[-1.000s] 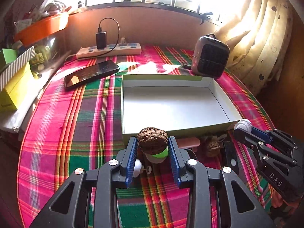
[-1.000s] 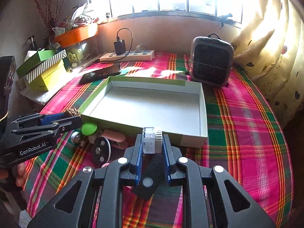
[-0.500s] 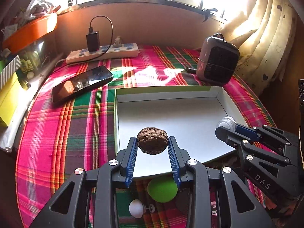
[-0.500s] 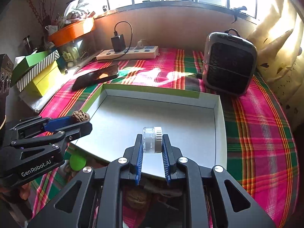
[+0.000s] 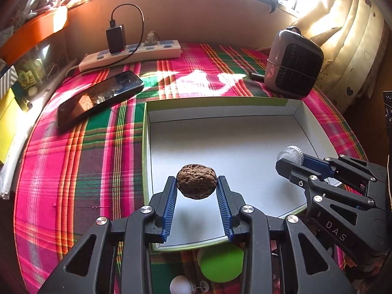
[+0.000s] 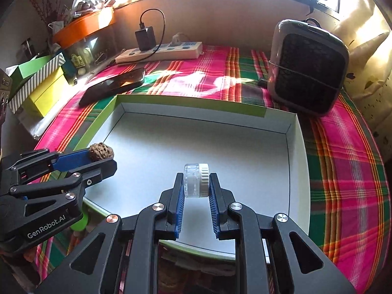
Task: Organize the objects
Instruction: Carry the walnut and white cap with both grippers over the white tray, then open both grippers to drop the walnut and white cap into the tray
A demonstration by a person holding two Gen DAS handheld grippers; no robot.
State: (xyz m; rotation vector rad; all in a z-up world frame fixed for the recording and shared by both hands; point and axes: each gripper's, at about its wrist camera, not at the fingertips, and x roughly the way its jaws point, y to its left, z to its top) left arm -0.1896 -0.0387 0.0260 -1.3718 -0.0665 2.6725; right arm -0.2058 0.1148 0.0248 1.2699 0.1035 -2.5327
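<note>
Looking along the left gripper, its blue pads are clamped on a wrinkled brown walnut, pinched across its widest part near the fingertips so it hangs free above the near left part of the white box. That height makes sense for a carry: the nut is past the green rim and can likely be set down anywhere on the bare floor of the box. This view alone shows what waits outside the box, just under the fingers: a green round piece and a small white ball on the plaid cloth. It also shows the right gripper from the side, carrying a small clear jar over the box's right half.

From the right wrist camera, the right gripper is closed on the clear jar, held on its side with the white cap to the right, the pads pressing base and cap. It hangs above the near middle of the box. Here the left gripper appears at the left rim with the walnut at its tip. Only this view shows the stacked green and yellow boxes at the far left, and the heater close to the box's far right corner. Whether either item touches the box floor, neither view settles.
</note>
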